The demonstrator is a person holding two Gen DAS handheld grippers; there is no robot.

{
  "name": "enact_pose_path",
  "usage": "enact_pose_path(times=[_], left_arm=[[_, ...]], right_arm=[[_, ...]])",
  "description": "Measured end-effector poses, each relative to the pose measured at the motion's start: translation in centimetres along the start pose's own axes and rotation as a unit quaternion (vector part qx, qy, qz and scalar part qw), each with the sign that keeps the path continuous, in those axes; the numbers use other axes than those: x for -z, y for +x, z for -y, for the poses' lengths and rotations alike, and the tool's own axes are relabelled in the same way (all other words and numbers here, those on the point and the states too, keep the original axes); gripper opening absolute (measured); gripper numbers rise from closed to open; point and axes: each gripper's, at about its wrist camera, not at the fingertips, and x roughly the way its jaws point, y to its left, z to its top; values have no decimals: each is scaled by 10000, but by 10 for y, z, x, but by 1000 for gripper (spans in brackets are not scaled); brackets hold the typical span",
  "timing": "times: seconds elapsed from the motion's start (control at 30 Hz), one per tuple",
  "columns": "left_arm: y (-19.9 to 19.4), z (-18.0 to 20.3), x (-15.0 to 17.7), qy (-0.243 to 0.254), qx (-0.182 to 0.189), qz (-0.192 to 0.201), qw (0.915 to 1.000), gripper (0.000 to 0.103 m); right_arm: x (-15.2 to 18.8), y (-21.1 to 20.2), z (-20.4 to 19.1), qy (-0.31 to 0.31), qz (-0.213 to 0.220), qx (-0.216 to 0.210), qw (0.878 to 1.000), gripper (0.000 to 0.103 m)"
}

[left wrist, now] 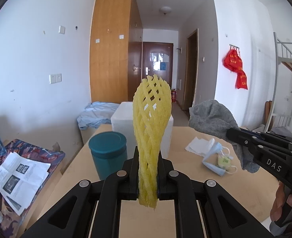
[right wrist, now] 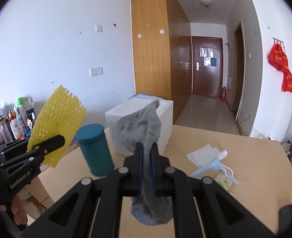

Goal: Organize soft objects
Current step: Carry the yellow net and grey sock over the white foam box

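Both grippers are loaded and raised above the desk (right wrist: pixel 245 158).

1. The left gripper (left wrist: pixel 147 170) is closed tight on the lower end of the yellow foam net (left wrist: pixel 151 130). The net stands upright out of the jaws, clear of the desk; gripping at 1 end likely keeps its mesh from crushing.
2. The right gripper (right wrist: pixel 146 158) is clamped on the grey sock (right wrist: pixel 144 127), near its middle. 1 end rises above the fingers and the other hangs below, so it likely cannot drag across the surface.
3. The white foam box (right wrist: pixel 161 119) sits at the far edge of the desk, with the teal canister (right wrist: pixel 95 150) just beside it at the left edge. The box is probably the destination, though its opening cannot be confirmed.
4. A face mask (right wrist: pixel 211 164), white tissues (right wrist: pixel 202 152) and a small green sachet (right wrist: pixel 223 180) lie toward the right edge, not yet collected.
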Motion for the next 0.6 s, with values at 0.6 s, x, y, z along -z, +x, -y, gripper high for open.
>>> enact_pose_path(times=[0.6], left_arm=[[67, -9, -45, -73, -206, -202, 9996, 12]], right_arm=[[-48, 62, 11, -101, -237, -94, 9996, 10]])
